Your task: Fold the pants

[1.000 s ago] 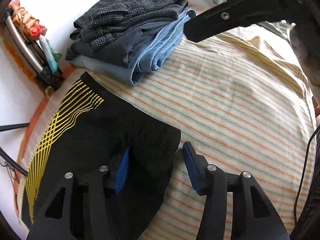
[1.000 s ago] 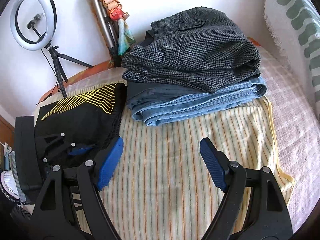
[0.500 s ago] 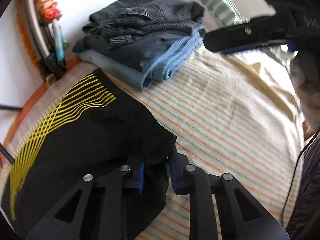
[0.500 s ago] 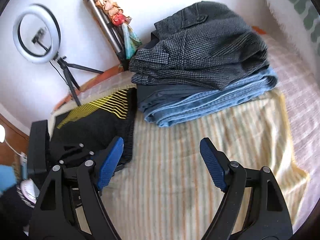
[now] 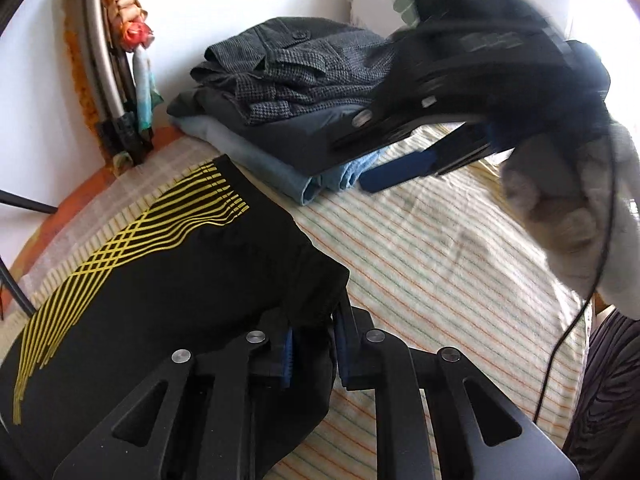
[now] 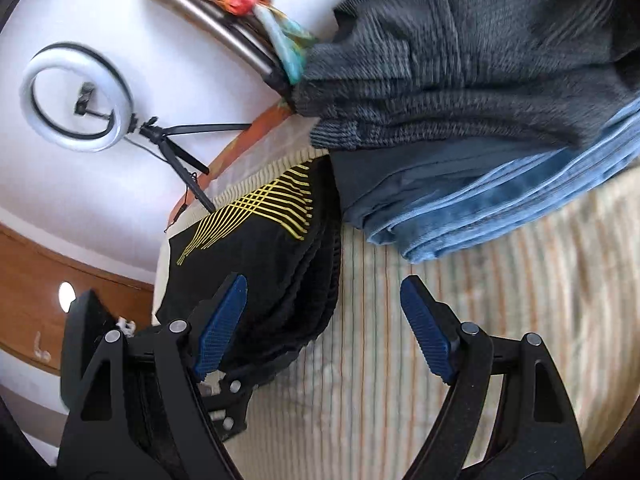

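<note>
Left gripper [image 5: 314, 354] clamped on the near corner of the black pants [image 5: 168, 280]. A second ago its jaws stood apart, one pad on the cloth and the other over the striped sheet [image 5: 440, 264]; now the pads have come together with a bunched fold of black fabric pinched between them, and the corner looks slightly lifted off the sheet. The pants lie flat at the left of the bed, yellow line pattern toward the wall, just beside the stack of folded clothes [image 5: 288, 88] — close to it in the right wrist view, though whether they touch cannot be told.

Right gripper [image 6: 324, 328], jaws wide apart, nothing between them. Since a second ago it has swung in and down toward the pants and rolled, so the right wrist view is tilted and blurred; its left pad [image 6: 220, 324] now overlaps the pants' right edge in the picture, its right pad over bare sheet. In the left wrist view the same gripper [image 5: 400, 168] appears blurred above the stack, held by a gloved hand [image 5: 560, 200].

Reading for the task — one corner is secured and the second grasp is being lined up; the fold itself has probably not yet begun. The likely next need is a right-hand grip on the far edge, so that both corners travel together and the cloth does not skew.
</note>
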`<control>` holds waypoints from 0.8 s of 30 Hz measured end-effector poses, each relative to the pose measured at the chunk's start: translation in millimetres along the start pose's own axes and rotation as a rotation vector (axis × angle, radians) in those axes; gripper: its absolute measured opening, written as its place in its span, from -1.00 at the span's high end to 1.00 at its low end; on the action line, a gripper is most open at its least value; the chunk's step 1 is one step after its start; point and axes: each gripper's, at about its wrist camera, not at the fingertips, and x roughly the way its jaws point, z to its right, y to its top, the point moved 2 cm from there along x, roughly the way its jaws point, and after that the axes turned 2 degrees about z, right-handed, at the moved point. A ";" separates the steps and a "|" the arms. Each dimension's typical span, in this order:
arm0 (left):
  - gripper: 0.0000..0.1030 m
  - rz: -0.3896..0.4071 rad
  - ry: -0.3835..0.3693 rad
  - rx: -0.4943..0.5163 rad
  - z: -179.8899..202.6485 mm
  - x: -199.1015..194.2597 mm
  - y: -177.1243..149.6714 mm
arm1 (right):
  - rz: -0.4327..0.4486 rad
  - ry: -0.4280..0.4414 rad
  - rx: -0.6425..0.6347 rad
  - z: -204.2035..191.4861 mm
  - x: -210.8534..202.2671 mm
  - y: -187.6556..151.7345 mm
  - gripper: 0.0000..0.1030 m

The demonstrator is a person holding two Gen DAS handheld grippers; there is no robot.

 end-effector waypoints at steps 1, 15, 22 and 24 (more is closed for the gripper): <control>0.72 0.006 -0.001 -0.001 -0.4 -2.0 0.8 | -0.010 0.008 0.012 1.1 4.6 1.1 -0.59; 0.73 0.064 -0.033 -0.043 -11.2 -27.2 4.5 | -0.071 0.063 0.087 -1.7 53.8 12.1 -0.59; 0.73 0.083 -0.055 -0.069 -19.3 -38.5 7.4 | -0.068 0.065 0.091 -9.9 66.2 17.9 -0.59; 0.73 0.087 -0.056 -0.068 -19.8 -39.8 7.5 | -0.067 0.069 0.093 -12.6 69.6 18.8 -0.59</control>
